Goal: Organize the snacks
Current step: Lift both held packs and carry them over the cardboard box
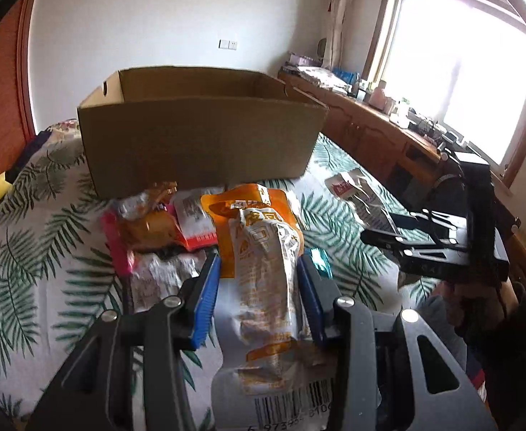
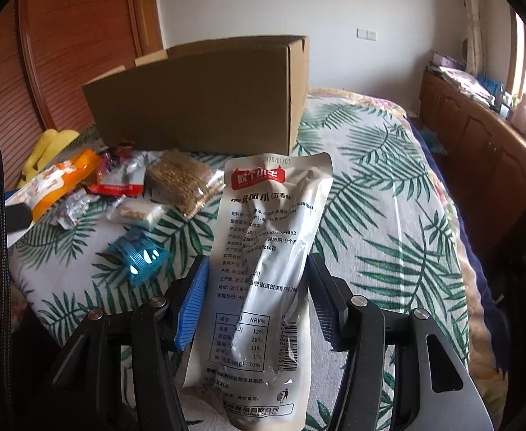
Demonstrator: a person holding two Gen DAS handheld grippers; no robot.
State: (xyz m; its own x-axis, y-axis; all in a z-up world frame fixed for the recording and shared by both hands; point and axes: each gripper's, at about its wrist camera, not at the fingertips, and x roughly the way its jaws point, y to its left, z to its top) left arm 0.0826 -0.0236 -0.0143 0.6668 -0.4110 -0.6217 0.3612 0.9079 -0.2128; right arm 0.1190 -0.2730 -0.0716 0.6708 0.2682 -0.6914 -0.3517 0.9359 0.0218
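Observation:
My left gripper [image 1: 259,269] is shut on an orange and white snack pouch [image 1: 263,251], held above the bed. My right gripper [image 2: 257,273] is shut on a white pouch with a red label [image 2: 263,251]; it also shows in the left wrist view [image 1: 356,194], with the right gripper [image 1: 388,230] at the right. An open cardboard box [image 1: 198,136] stands on the bed ahead of both; it also shows in the right wrist view [image 2: 205,104]. A pile of snacks [image 1: 155,222] lies in front of the box, seen too in the right wrist view [image 2: 126,186].
A blue plastic cup [image 2: 139,255] lies on the leaf-print bedspread [image 2: 388,215] beside the pile, near a clear pack of brown bars [image 2: 184,183]. A yellow soft toy [image 2: 47,151] sits at the left. A wooden cabinet [image 1: 370,133] runs under the window on the right.

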